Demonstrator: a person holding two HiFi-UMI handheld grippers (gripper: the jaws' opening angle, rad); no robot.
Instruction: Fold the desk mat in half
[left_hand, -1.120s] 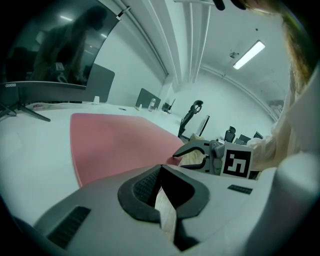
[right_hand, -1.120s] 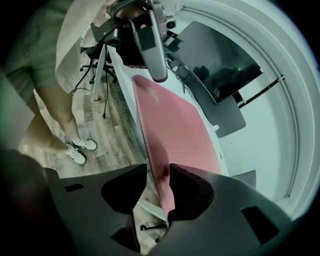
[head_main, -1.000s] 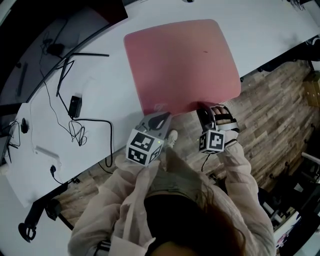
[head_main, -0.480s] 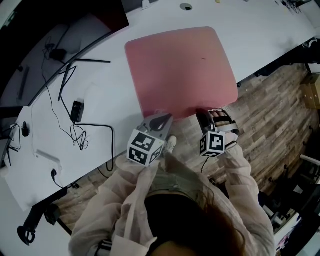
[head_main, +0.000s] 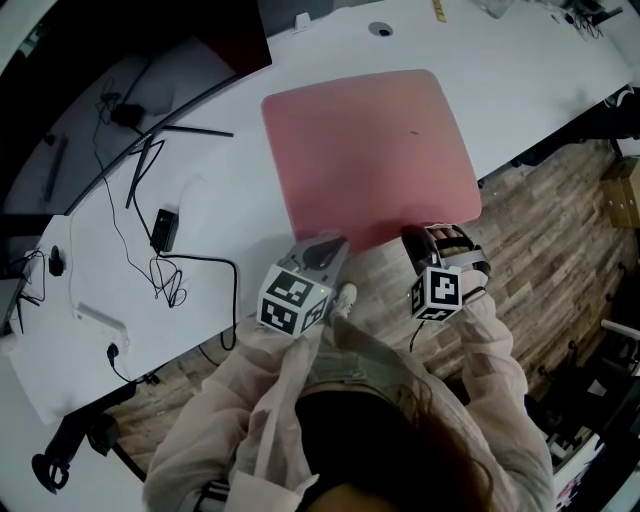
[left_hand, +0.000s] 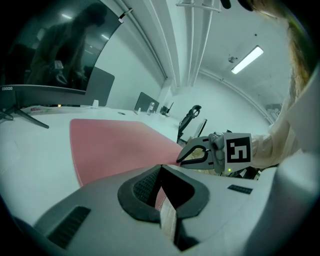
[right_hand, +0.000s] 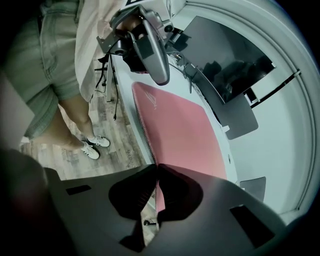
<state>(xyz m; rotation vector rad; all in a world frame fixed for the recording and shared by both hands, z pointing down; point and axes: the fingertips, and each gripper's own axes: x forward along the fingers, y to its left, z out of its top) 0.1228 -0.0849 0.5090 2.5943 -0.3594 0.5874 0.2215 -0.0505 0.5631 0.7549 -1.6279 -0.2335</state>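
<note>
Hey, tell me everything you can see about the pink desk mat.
The desk mat is a thin, dusty-pink sheet with rounded corners and a matte, smooth-looking surface, bar one small dark speck. It lies flat and unfolded on the white table, its near edge along the table's front edge. Both tools are shut on that near edge: the left tool by the left corner, the right tool toward the right corner. Nothing else touches it.
</note>
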